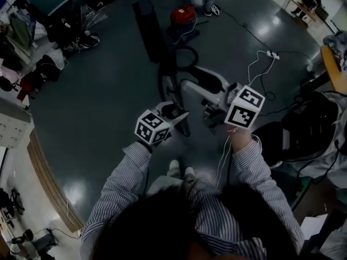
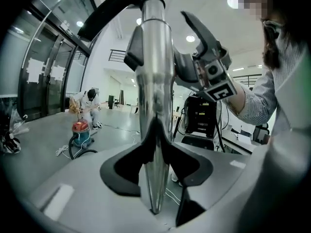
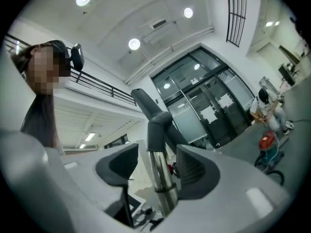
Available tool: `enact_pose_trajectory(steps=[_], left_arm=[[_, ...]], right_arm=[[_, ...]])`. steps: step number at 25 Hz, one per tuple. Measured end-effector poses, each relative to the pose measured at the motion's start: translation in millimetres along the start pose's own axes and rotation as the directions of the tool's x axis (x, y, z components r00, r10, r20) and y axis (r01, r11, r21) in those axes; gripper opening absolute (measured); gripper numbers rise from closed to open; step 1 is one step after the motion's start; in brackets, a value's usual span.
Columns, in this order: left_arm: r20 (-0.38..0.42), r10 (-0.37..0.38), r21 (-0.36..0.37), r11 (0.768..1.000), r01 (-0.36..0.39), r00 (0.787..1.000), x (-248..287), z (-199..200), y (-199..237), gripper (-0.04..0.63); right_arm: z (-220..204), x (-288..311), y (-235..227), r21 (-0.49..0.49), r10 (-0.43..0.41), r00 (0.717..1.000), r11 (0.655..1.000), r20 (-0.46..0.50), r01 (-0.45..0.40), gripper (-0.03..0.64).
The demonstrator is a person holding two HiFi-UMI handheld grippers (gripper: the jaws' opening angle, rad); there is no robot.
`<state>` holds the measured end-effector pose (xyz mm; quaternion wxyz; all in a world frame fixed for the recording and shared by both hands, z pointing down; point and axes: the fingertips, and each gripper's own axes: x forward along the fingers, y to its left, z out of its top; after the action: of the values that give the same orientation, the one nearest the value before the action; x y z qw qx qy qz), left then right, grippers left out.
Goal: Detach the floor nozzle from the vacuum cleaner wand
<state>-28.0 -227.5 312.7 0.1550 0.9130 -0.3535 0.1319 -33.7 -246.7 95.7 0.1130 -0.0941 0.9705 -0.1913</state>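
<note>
The chrome vacuum wand [image 2: 154, 81] runs upright between the jaws of my left gripper [image 2: 156, 164], and both black pads press on it. Higher up it ends in a grey collar [image 2: 133, 57] with a dark curved handle. In the right gripper view the same wand [image 3: 160, 178] stands between the jaws of my right gripper [image 3: 153, 166], with a clear gap to the left pad [image 3: 119, 166]. In the head view my left gripper [image 1: 174, 112] and right gripper [image 1: 209, 93] are held up close together. I cannot make out the floor nozzle in any view.
A black hose [image 1: 187, 56] loops over the floor towards a red canister vacuum [image 1: 182, 15], with a person crouched behind it. A tall dark oblong [image 1: 150, 31] stands beyond the grippers. White cables and a power strip [image 1: 271, 54] lie to the right, bags and clutter to the left.
</note>
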Motion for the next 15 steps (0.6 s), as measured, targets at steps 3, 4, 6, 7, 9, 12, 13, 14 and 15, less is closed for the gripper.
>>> enact_pose_trajectory(steps=[3,4,6,7,9,12,13,14,15], left_arm=[[-0.014,0.015,0.035,0.999,-0.014,1.000,-15.9,2.0,-6.9,0.181],[-0.023,0.016,0.046,0.999,-0.015,1.000,-18.2,-0.8,-11.8,0.181],[-0.052,0.015,0.077,0.997,-0.011,0.999,-17.9,-7.2,-23.1,0.179],[-0.067,0.013,0.096,0.995,-0.006,0.998,-16.4,-9.9,-27.5,0.180],[-0.097,0.009,0.127,0.992,0.004,0.995,-15.3,-19.1,-33.8,0.179],[-0.115,0.001,0.150,0.989,0.016,0.993,-19.2,-35.2,-39.8,0.179],[-0.116,-0.003,0.152,0.988,0.021,0.993,-20.6,-37.7,-41.0,0.179],[-0.116,-0.007,0.152,0.988,0.025,0.993,-21.8,-38.9,-41.7,0.179],[-0.113,-0.010,0.152,0.988,0.027,0.993,-22.7,-38.9,-41.8,0.179]], right_arm=[[14.1,24.5,21.7,0.045,0.058,0.998,0.997,-0.021,-0.057,0.259],[16.1,26.0,26.0,0.067,0.070,0.997,0.995,-0.028,-0.068,0.259],[19.6,20.9,32.6,0.112,0.097,0.995,0.989,-0.032,-0.093,0.259],[21.9,17.2,35.2,0.123,0.109,0.994,0.987,-0.029,-0.104,0.259],[21.6,10.4,38.8,0.109,0.106,0.994,0.989,-0.023,-0.103,0.259],[11.3,2.7,40.6,0.046,0.069,0.997,0.997,-0.022,-0.068,0.195],[8.9,1.6,40.9,0.040,0.064,0.998,0.997,-0.021,-0.063,0.195],[7.6,1.4,41.2,0.041,0.062,0.998,0.997,-0.021,-0.062,0.193],[7.2,1.9,41.8,0.042,0.063,0.998,0.997,-0.024,-0.062,0.192]])
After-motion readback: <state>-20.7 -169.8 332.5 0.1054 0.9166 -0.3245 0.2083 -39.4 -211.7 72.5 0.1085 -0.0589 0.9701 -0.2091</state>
